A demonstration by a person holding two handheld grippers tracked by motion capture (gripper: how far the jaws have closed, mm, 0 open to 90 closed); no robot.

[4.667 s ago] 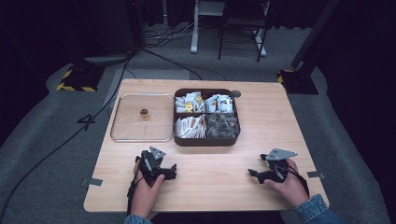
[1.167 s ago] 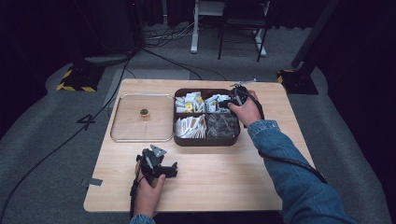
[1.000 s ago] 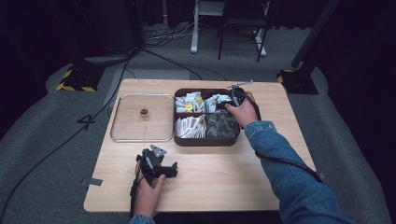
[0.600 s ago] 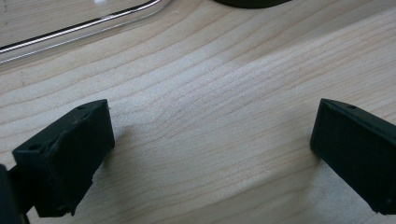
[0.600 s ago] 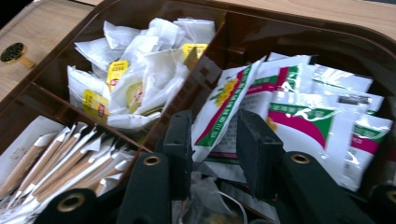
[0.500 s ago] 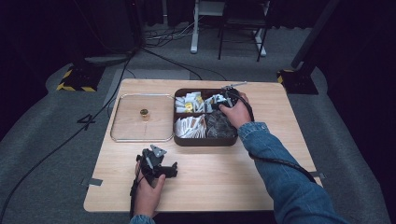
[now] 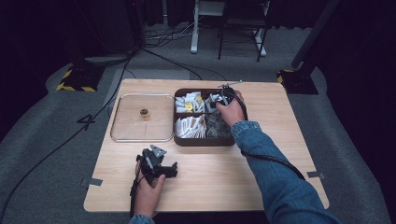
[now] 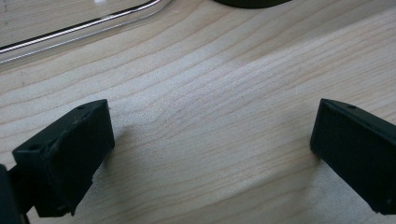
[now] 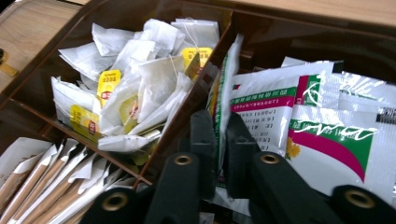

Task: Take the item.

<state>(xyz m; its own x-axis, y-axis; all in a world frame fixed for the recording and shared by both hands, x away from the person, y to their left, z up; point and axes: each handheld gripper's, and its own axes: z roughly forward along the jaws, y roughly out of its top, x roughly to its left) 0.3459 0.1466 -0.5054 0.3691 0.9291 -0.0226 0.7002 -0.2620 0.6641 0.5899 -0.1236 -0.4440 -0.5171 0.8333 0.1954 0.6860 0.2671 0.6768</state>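
Observation:
A dark brown divided box (image 7: 205, 141) stands mid-table. My right gripper (image 7: 220, 99) reaches into its back right compartment. In the right gripper view the jaws of my right gripper (image 9: 220, 123) are nearly closed on the edge of a white sachet (image 9: 229, 70) that stands upright against the divider. More white, green and magenta sachets (image 9: 327, 116) lie to its right. Tea bags with yellow tags (image 9: 140, 79) fill the compartment to the left. My left gripper (image 7: 163, 167) rests on the table near the front edge, and its jaws (image 8: 210, 140) stand wide open over bare wood.
A clear tray with a metal rim (image 7: 140, 139) sits left of the box and holds a small gold object (image 7: 144, 113). Paper stick packets (image 9: 51, 182) fill the box's front left compartment. The person's blue sleeve (image 7: 271, 163) crosses the table's right half.
The right gripper has left the table's front right and gone into the box's back right compartment, edging left over the last second. The left gripper has not moved.

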